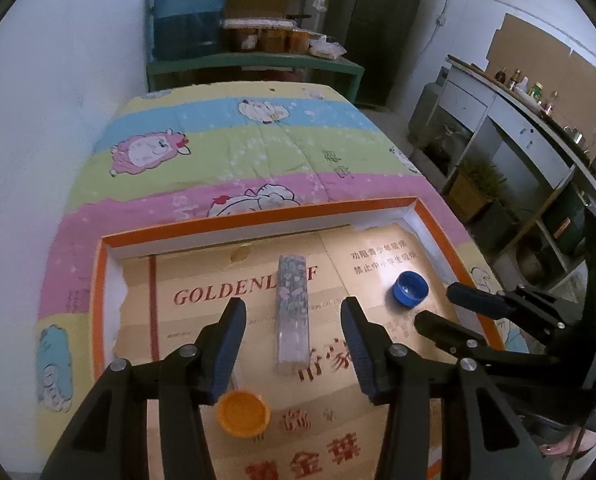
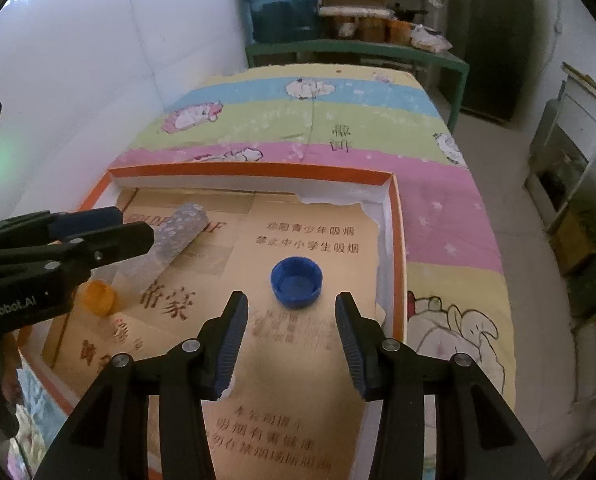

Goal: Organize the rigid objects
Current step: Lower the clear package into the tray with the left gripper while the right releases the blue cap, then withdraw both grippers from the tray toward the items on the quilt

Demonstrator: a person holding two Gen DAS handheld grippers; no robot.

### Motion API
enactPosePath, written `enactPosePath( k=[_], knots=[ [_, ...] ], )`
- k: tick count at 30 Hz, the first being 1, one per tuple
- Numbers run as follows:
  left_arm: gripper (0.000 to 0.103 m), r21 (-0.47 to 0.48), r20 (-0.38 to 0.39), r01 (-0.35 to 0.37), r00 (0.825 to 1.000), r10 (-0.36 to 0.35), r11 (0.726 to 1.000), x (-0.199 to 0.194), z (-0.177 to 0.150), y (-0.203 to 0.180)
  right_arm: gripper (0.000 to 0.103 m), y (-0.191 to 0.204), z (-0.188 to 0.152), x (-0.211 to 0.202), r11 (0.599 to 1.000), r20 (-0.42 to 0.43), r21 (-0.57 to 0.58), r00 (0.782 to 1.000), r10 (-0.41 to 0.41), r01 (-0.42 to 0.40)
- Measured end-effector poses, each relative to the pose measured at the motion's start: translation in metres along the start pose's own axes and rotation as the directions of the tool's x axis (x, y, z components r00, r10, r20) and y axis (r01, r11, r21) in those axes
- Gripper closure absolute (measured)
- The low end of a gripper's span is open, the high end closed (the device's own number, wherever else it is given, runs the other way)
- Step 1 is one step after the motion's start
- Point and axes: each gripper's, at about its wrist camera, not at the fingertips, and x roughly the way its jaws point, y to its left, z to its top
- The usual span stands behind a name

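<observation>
A long flower-patterned block (image 1: 292, 312) lies flat on the cardboard inside the orange-rimmed tray (image 1: 258, 216). My left gripper (image 1: 294, 304) is open, one finger on each side of the block, pads clear of it. An orange bottle cap (image 1: 243, 414) sits near the left finger's base. Off to the right lies a blue bottle cap (image 1: 409, 288), open side up. In the right wrist view my right gripper (image 2: 290, 304) is open just short of the blue cap (image 2: 296, 282), nothing between its pads. The block (image 2: 178, 236) and orange cap (image 2: 96, 298) show at the left, partly behind the left gripper (image 2: 136, 226).
The tray (image 2: 395, 240) rests on a bed with a striped cartoon quilt (image 1: 258, 148). Beyond the bed stand a green bench (image 1: 254, 68) with a large blue water jug (image 1: 190, 12) and jars. A counter with bottles (image 1: 529, 92) lines the right wall.
</observation>
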Motion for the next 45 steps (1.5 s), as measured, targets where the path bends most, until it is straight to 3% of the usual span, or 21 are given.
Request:
enactPosePath(
  k=[11,45],
  knots=[
    [0.054,0.018,0.104,-0.060,0.993,0.058,0.998,-0.052,-0.026,-0.006,0.056,0.019,-0.025,-0.048,1.000,0.063,0.016,0.998,0.012,-0.013],
    [0.054,-0.050,0.162,-0.086,0.982,0.093,0.995,-0.144,-0.100,-0.015,0.056,0.073,-0.092,-0.135,1.000,0.119,-0.007,0.993,0.019,-0.018]
  ],
)
